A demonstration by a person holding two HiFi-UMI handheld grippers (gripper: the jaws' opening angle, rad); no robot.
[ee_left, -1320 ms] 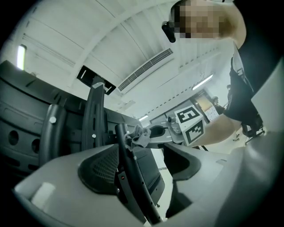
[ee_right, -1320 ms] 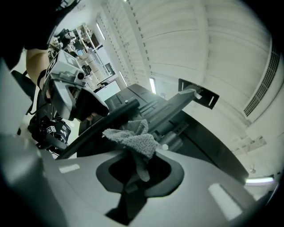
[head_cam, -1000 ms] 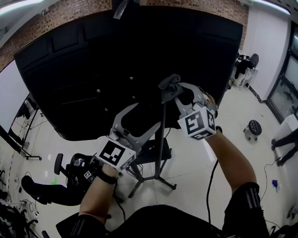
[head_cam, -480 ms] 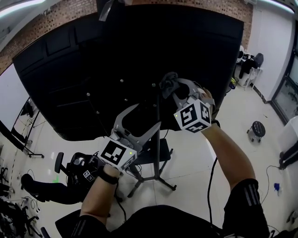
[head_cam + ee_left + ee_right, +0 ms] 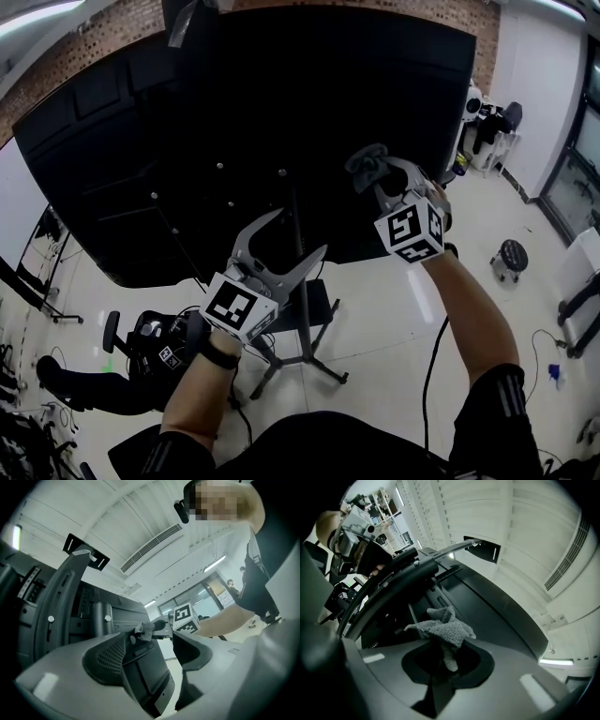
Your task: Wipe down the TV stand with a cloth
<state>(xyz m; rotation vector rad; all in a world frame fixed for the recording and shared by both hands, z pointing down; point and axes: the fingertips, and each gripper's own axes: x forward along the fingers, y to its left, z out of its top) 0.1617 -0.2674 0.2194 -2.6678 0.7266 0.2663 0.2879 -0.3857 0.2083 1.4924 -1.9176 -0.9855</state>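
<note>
The back of a large black TV [image 5: 234, 112] on a thin black stand pole [image 5: 300, 272] fills the head view. My right gripper [image 5: 371, 174] is shut on a crumpled grey cloth [image 5: 366, 161], held up against the TV's lower back, right of the pole. In the right gripper view the cloth [image 5: 443, 627] bunches out of the right gripper [image 5: 447, 660] in front of the dark panel. My left gripper [image 5: 292, 236] stands open and empty, lower, beside the pole. The left gripper view looks through the left gripper [image 5: 161, 651] at the cloth [image 5: 145, 631] and the TV's back.
The stand's splayed legs [image 5: 309, 361] rest on the pale floor. A black office chair [image 5: 150, 337] lies low at the left, a round stool [image 5: 512, 255] at the right. A person's legs [image 5: 581, 309] show at the right edge. Cables trail across the floor.
My right gripper has carried the cloth to the right, from beside the pole to farther along the TV's lower back. The left gripper has stayed about where it was.
</note>
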